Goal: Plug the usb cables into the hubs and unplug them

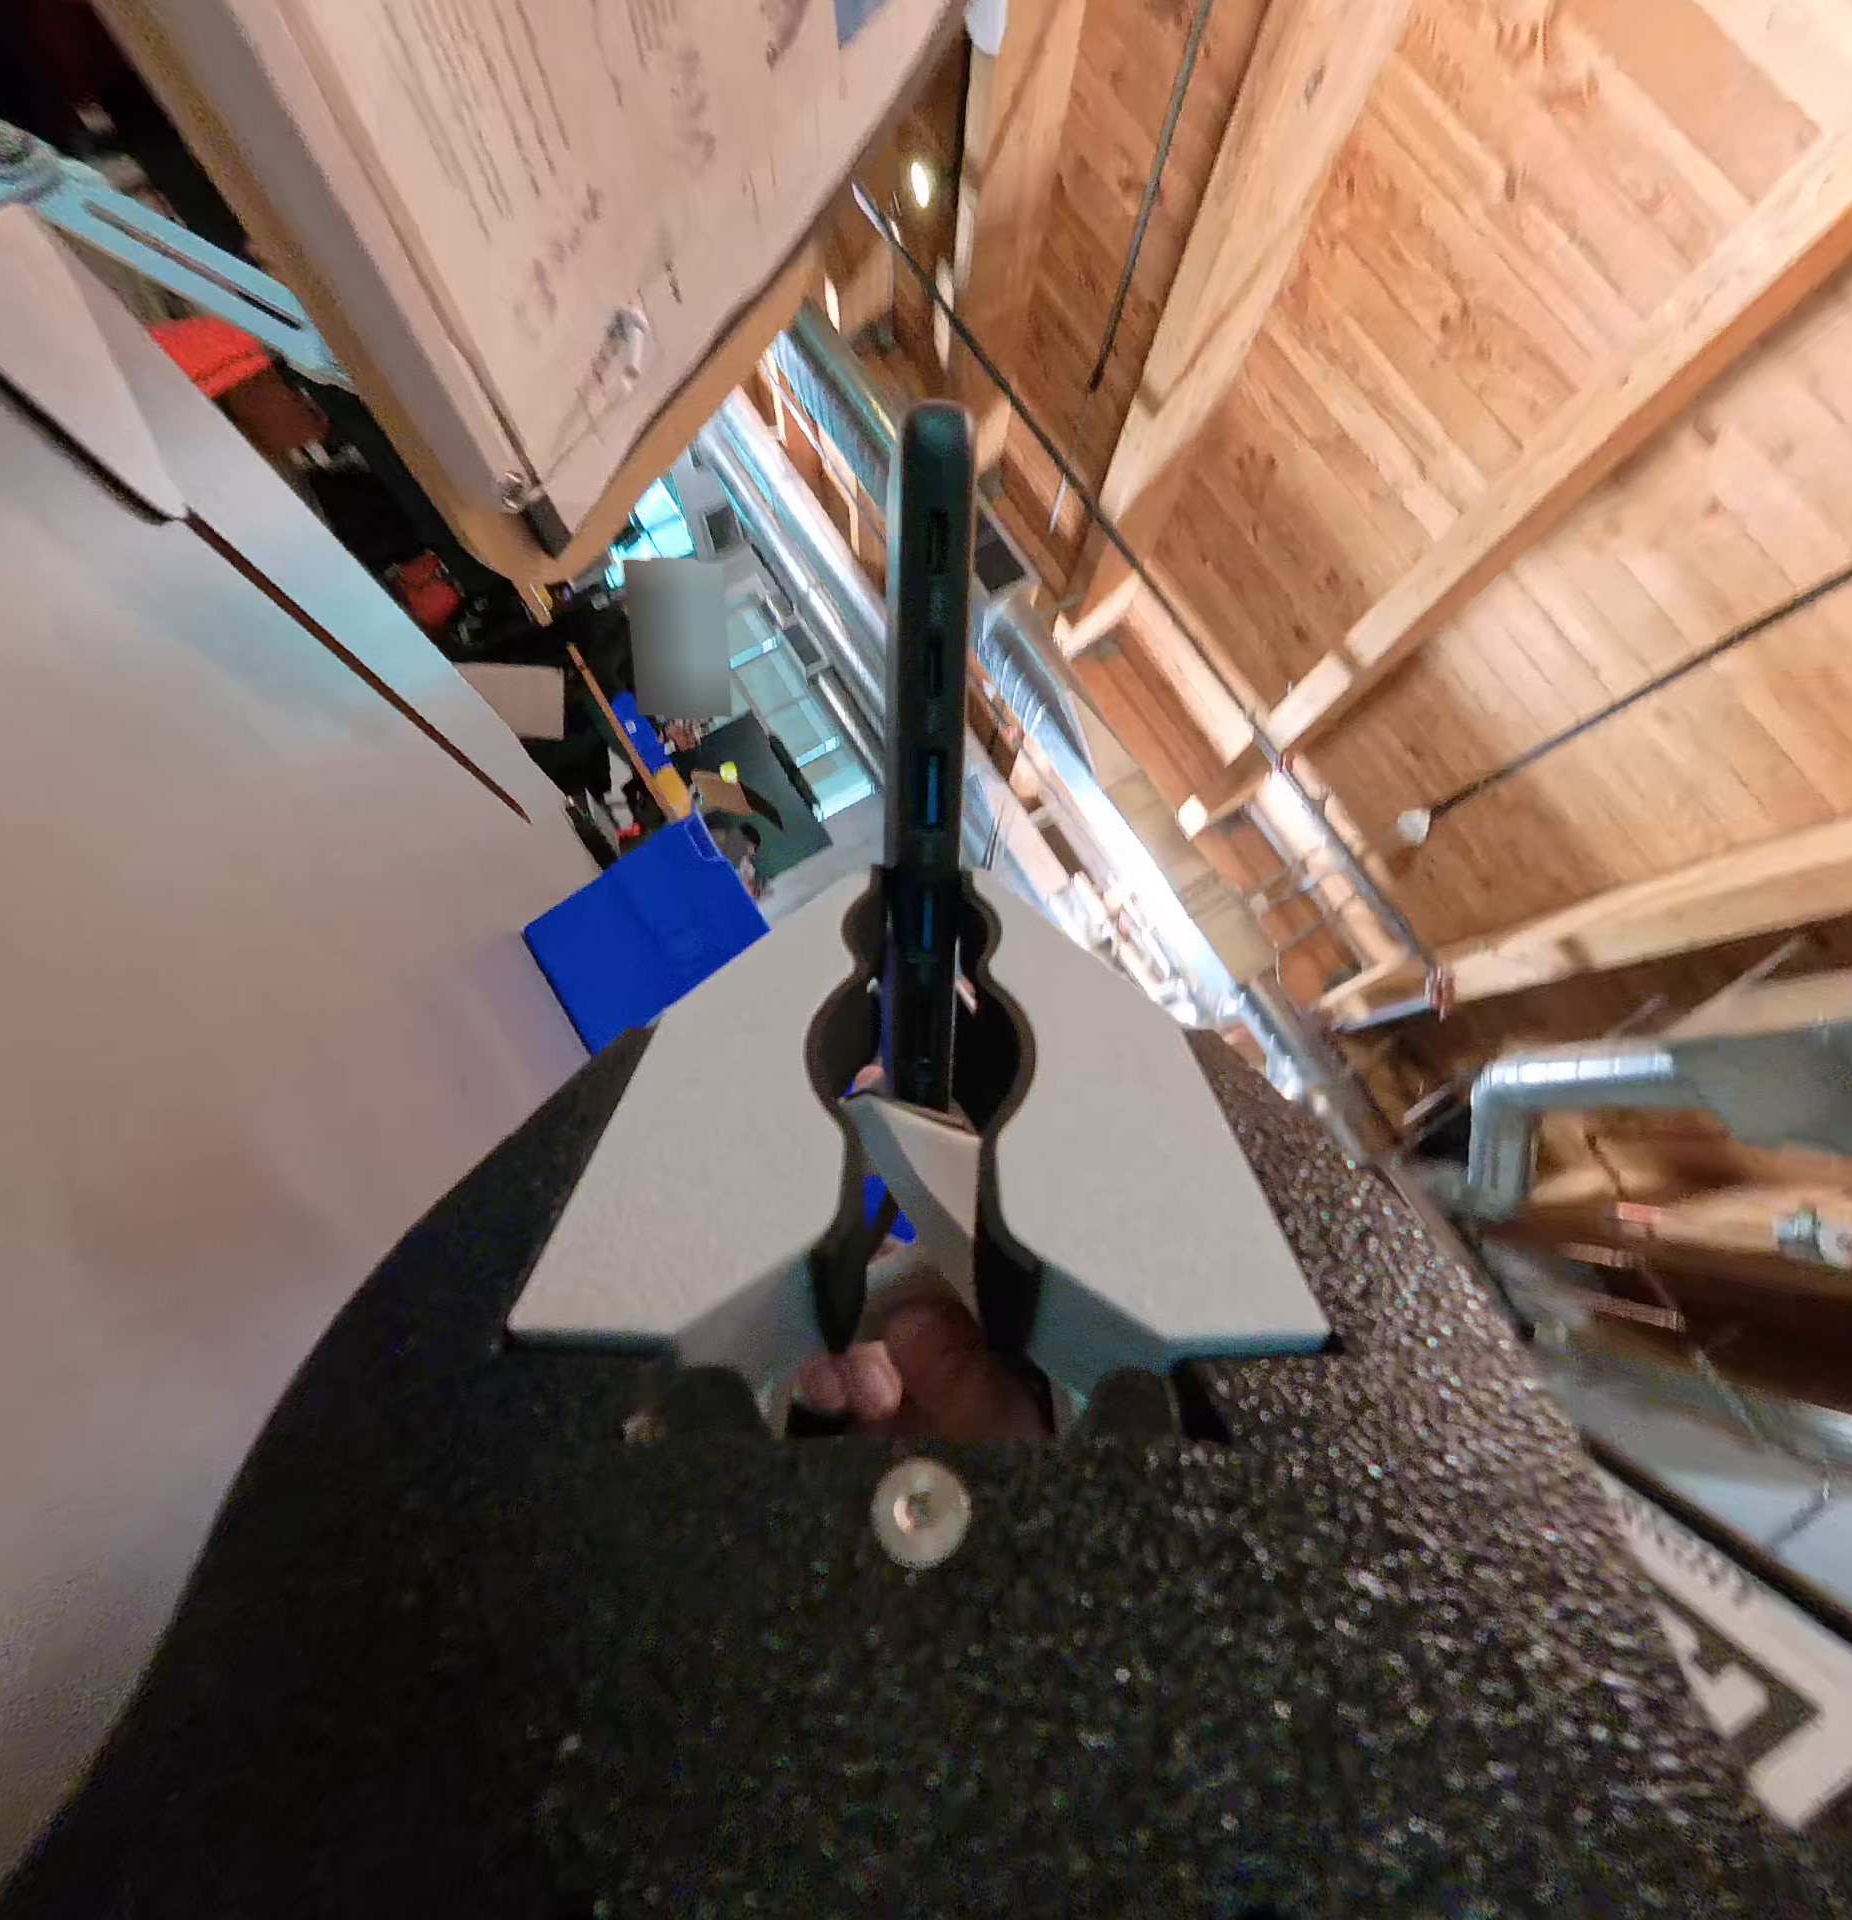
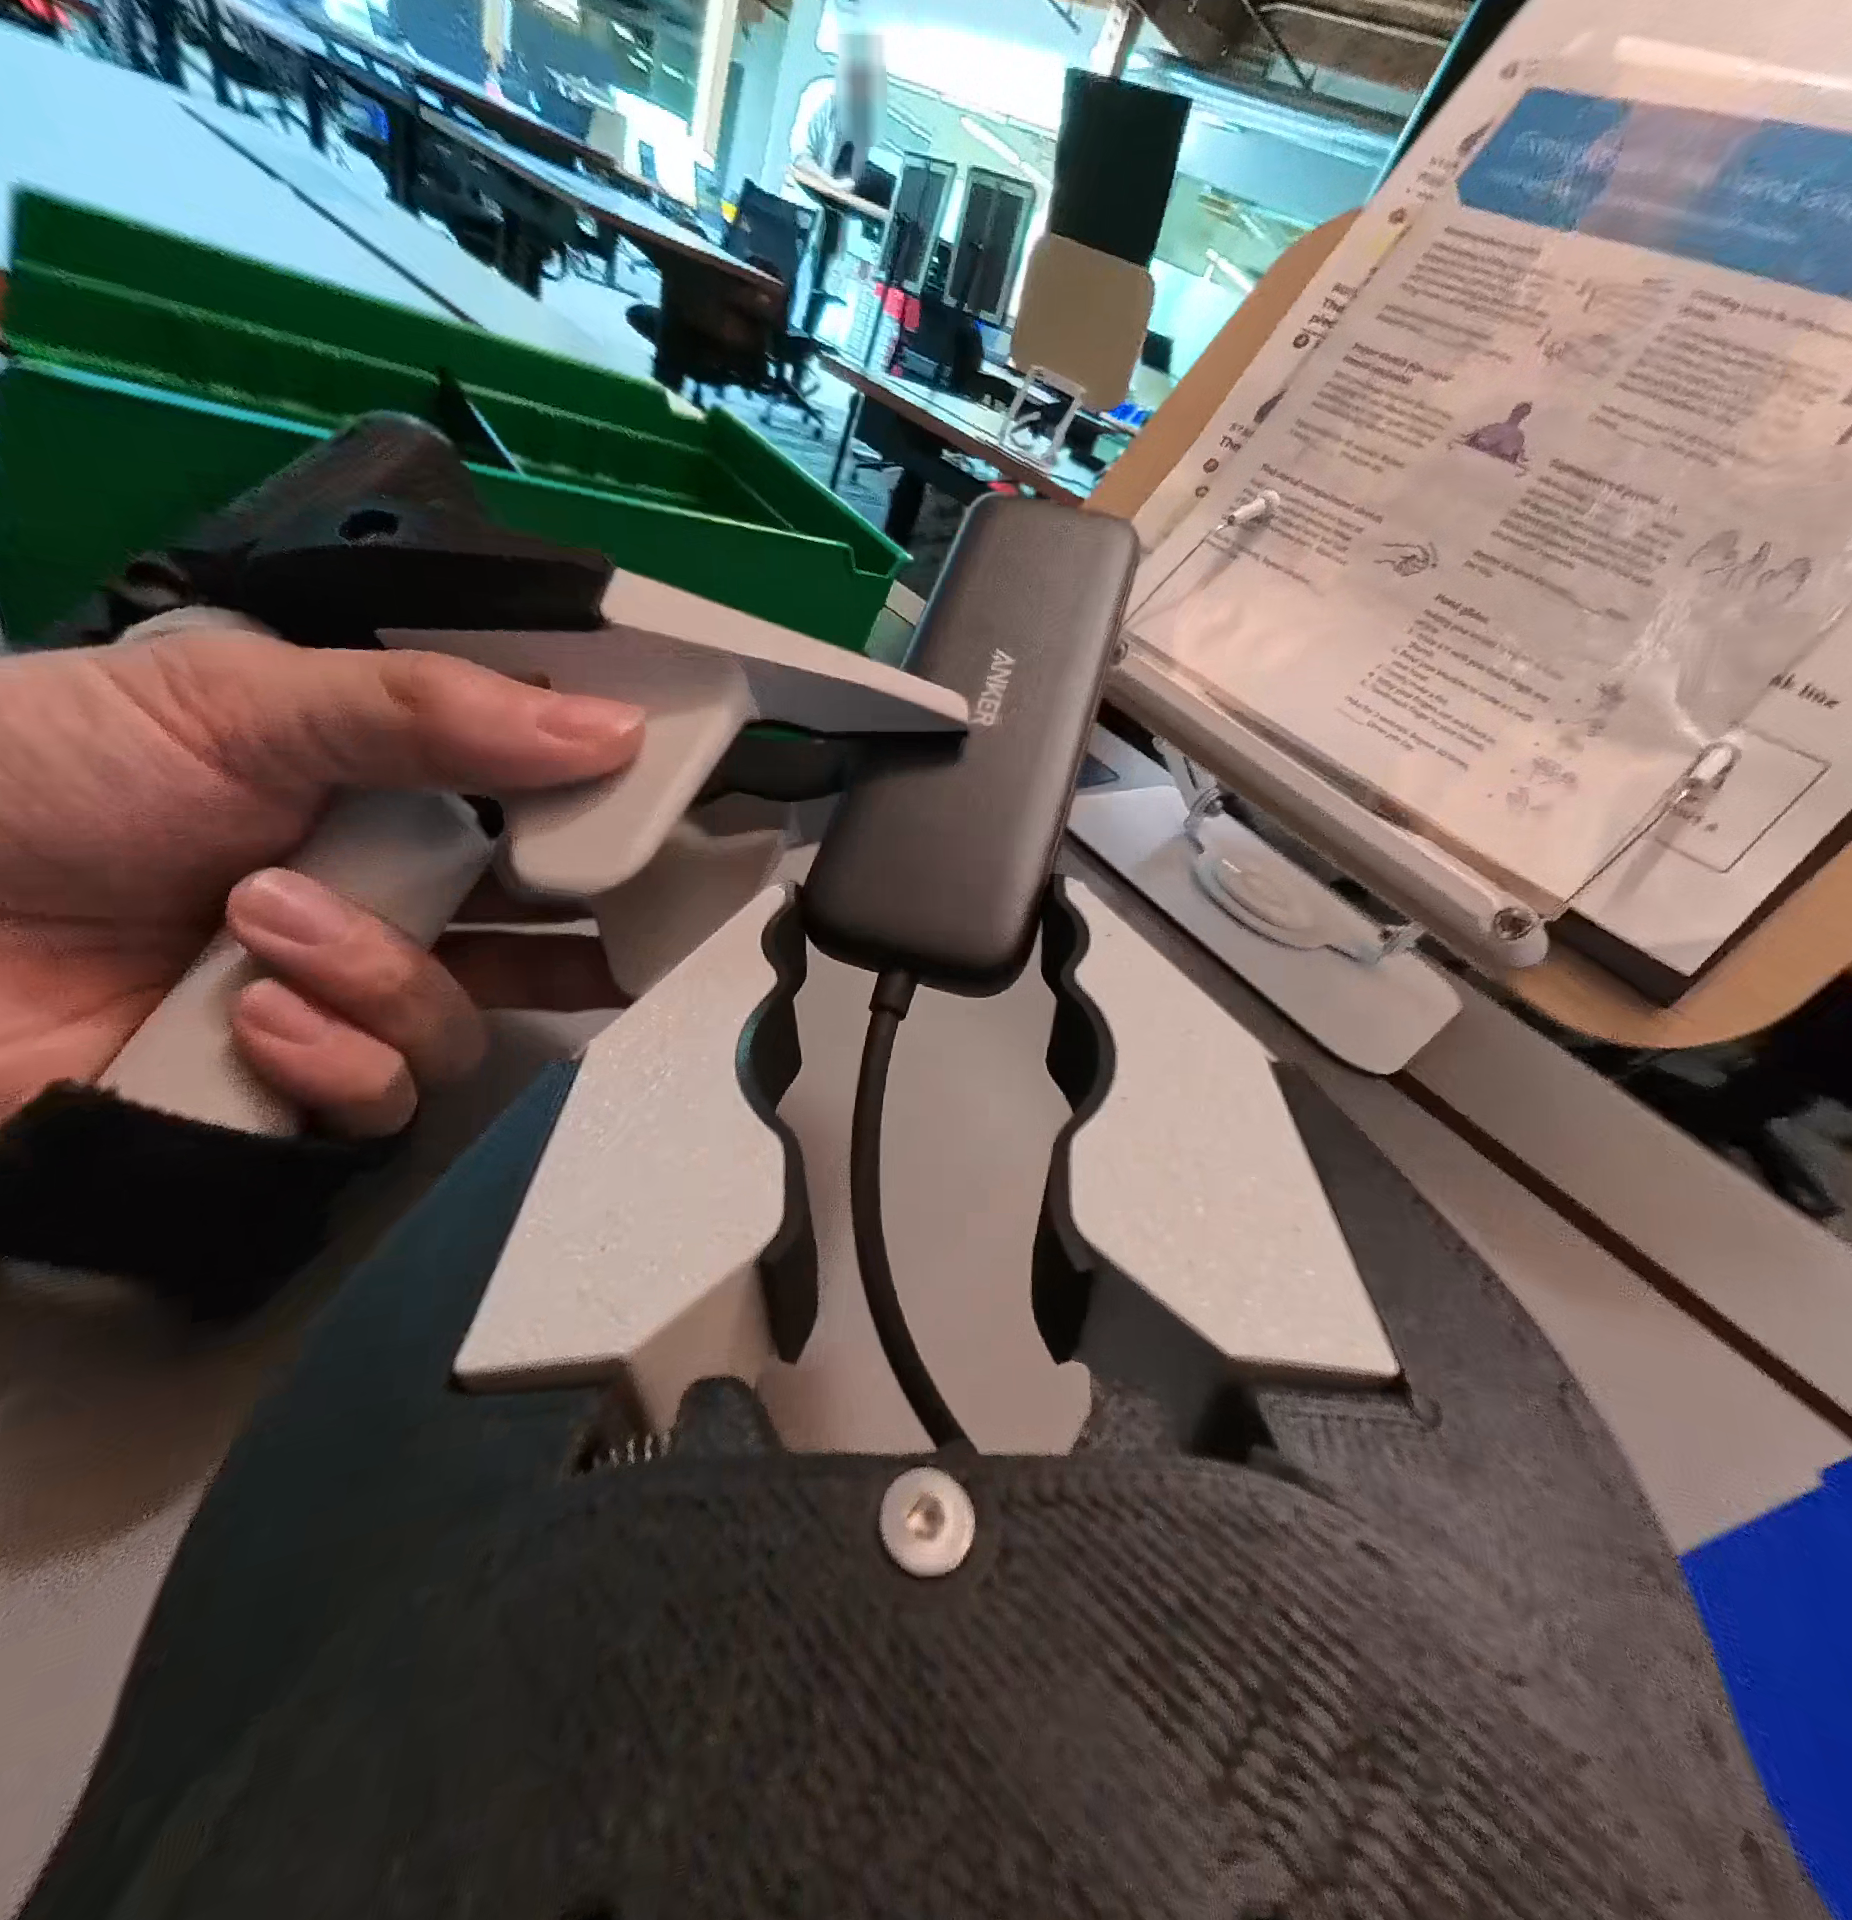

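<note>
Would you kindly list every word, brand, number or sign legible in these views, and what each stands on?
USB hub: one white brand word along its flat face, legible; I do not copy out writing.
Printed sheet on the book stand: headings, paragraphs and small drawings, too blurred to read.
Left wrist view: nothing legible.

The hub [image 2: 989, 727] is filling the gap between the right tool [image 2: 922, 940] tips, its cable [image 2: 880, 1195] running down the middle. The left tool [image 2: 693, 717] is pressing in from the left. A green bin [image 2: 382, 499] is crowding the left, a document stand [image 2: 1504, 582] the right.
</note>
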The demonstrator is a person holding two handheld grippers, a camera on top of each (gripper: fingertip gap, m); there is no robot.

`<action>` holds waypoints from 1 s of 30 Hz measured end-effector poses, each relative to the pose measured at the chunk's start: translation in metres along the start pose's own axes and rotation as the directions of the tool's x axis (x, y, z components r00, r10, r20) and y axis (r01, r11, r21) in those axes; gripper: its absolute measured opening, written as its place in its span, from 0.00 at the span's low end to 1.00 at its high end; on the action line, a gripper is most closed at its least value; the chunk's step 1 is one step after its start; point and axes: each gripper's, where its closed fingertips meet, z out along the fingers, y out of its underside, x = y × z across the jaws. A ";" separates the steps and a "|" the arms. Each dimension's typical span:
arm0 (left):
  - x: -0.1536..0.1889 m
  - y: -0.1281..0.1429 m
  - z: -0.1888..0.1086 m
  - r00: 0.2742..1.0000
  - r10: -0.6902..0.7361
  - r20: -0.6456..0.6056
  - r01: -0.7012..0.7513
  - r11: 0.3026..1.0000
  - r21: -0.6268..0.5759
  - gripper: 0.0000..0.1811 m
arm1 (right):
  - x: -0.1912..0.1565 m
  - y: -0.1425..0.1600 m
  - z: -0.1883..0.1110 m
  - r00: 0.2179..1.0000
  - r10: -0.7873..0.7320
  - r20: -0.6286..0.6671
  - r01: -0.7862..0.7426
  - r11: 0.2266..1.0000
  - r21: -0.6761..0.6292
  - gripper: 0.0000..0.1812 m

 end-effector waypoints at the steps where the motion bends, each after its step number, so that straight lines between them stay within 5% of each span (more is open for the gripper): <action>1: 0.002 0.000 0.001 1.000 0.027 -0.004 -0.027 0.999 -0.046 0.06 | 0.003 -0.001 -0.002 0.999 0.043 0.016 -0.043 0.999 0.009 0.25; 6: -0.005 -0.018 -0.005 0.954 0.278 0.114 -0.254 0.949 -0.187 0.26 | 0.004 -0.007 -0.014 0.930 0.285 0.232 -0.299 0.954 0.026 0.25; 9: -0.005 -0.024 -0.008 0.913 0.373 0.162 -0.330 0.912 -0.243 0.35 | 0.003 -0.010 -0.018 0.910 0.293 0.293 -0.319 0.947 0.044 0.25; 12: 0.005 -0.017 -0.006 0.949 0.294 0.113 -0.256 0.928 -0.270 0.32 | -0.005 -0.006 -0.019 0.927 0.211 0.309 -0.232 0.972 0.033 0.25; 18: -0.006 -0.006 -0.006 0.989 0.122 0.083 -0.099 0.965 -0.241 0.07 | -0.019 0.010 -0.007 0.969 -0.005 0.246 0.007 1.000 -0.004 0.25; 24: -0.016 -0.015 -0.008 0.977 -0.201 0.070 0.206 0.976 -0.076 0.05 | -0.010 0.004 -0.002 0.993 -0.064 0.099 0.055 0.994 0.094 0.27; 30: -0.006 -0.010 -0.005 0.980 -0.186 0.065 0.191 0.979 -0.076 0.05 | -0.008 0.000 -0.001 0.996 -0.064 0.061 0.055 0.990 0.127 0.28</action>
